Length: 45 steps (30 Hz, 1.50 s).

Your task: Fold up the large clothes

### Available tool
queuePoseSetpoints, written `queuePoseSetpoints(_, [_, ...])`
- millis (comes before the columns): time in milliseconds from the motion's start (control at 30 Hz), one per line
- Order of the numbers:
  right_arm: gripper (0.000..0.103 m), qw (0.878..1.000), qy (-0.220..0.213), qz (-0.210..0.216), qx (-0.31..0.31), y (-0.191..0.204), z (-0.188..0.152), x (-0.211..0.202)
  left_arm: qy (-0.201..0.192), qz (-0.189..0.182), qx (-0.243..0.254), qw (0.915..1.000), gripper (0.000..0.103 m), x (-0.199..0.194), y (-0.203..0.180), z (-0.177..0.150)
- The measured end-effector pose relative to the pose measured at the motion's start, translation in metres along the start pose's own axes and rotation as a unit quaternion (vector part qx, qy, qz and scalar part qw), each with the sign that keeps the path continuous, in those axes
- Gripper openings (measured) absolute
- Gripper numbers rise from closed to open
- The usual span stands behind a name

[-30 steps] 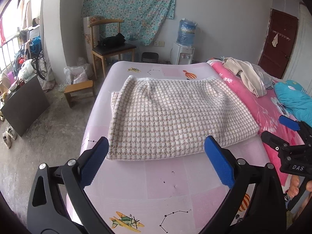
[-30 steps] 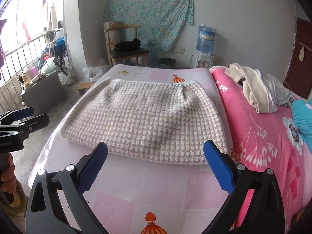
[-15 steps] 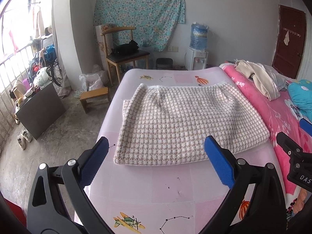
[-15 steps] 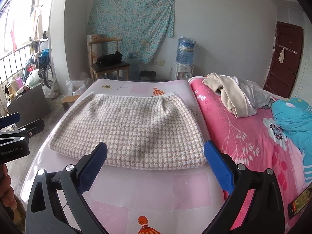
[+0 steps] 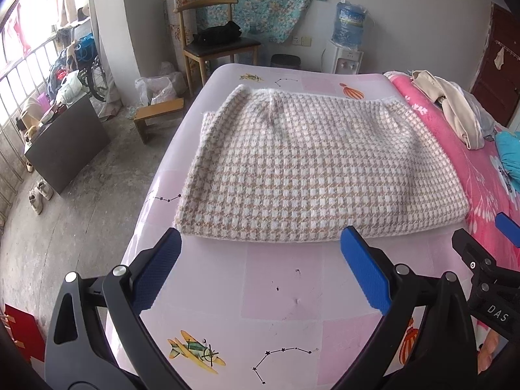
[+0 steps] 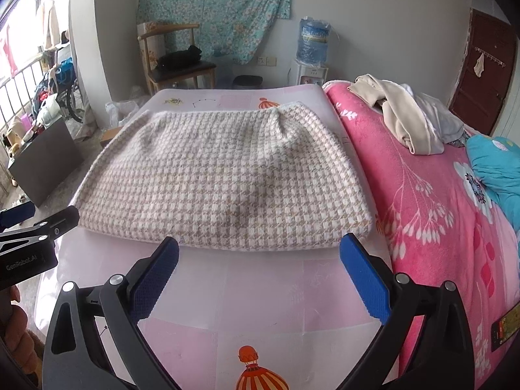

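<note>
houndstooth knit garment point(image 5: 312, 169) lay folded flat mid-bed, near fold edge facing both tools | left hand-held gripper point(image 5: 260, 273) fingers apart, empty | right hand-held gripper point(image 6: 260, 273) likewise, hovering short of the edge, likely for another fold

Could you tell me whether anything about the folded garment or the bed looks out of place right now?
The cream and tan checked knit garment lies flat, but its far left corner looks bunched. A loose beige garment pile sits unfolded on the pink floral blanket.
</note>
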State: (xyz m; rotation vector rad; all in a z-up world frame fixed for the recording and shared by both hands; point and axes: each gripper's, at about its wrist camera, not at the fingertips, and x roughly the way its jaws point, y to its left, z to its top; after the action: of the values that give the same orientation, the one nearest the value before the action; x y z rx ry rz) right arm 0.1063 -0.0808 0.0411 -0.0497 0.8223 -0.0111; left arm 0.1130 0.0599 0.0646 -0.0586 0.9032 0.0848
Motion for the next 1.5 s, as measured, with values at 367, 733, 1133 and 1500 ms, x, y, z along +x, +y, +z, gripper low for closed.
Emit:
queuePoseSetpoints(367, [0.097, 0.999, 0.034, 0.005, 0.002, 0.001, 0.002, 0.022, 0.01, 0.005, 0.017, 0.9998, 0.095, 0.016, -0.009, 0.004])
queuePoseSetpoints(733, [0.097, 0.999, 0.045, -0.002, 0.012, -0.005, 0.005, 0.028, 0.026, -0.005, 0.025, 0.9993, 0.095, 0.029, -0.021, 0.002])
queuePoseSetpoints(1133, [0.097, 0.998, 0.057, -0.002, 0.013, -0.007, 0.003, 0.034, 0.03, -0.004, 0.025, 0.9992, 0.095, 0.03, -0.023, 0.002])
queuePoseSetpoints(1500, [0.097, 0.998, 0.057, -0.003, 0.017, -0.008, 0.002, 0.032, 0.028, -0.003, 0.024, 0.9993, 0.095, 0.029, -0.021, 0.003])
